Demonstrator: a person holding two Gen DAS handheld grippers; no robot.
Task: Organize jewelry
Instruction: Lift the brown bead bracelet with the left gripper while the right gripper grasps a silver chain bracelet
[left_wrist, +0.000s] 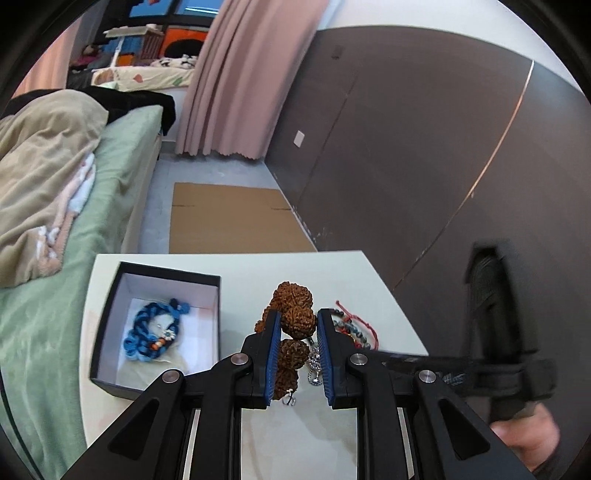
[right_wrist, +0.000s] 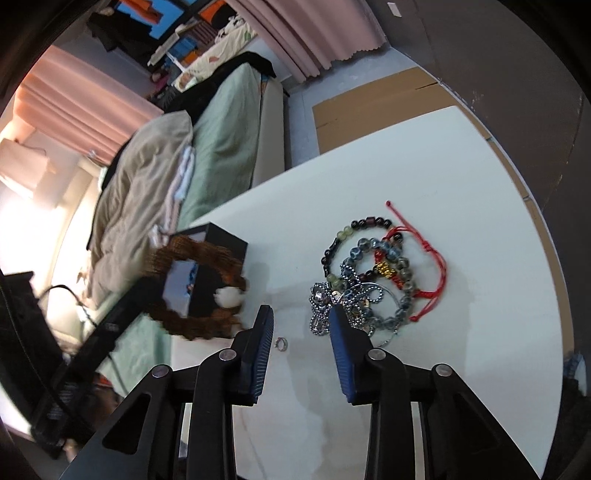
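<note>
My left gripper (left_wrist: 297, 322) is shut on a brown rudraksha bead bracelet (left_wrist: 293, 314) and holds it above the white table (left_wrist: 373, 284). The bracelet shows blurred in the right wrist view (right_wrist: 199, 291), hanging in front of the black box (right_wrist: 221, 243). The black box (left_wrist: 110, 314) sits at the table's left and holds a blue braided bracelet (left_wrist: 155, 328). My right gripper (right_wrist: 301, 317) is open above the table, beside a pile of beaded bracelets (right_wrist: 373, 266), a red cord bracelet (right_wrist: 428, 258) and a silver ball chain (right_wrist: 332, 306). A small silver ring (right_wrist: 282, 344) lies between its fingers.
A bed with green sheet (left_wrist: 122, 177) and beige blanket stands left of the table. A flat cardboard sheet (left_wrist: 229, 218) lies on the floor beyond the table. A dark wall panel (left_wrist: 406, 147) runs along the right. Pink curtains (left_wrist: 240, 74) hang at the back.
</note>
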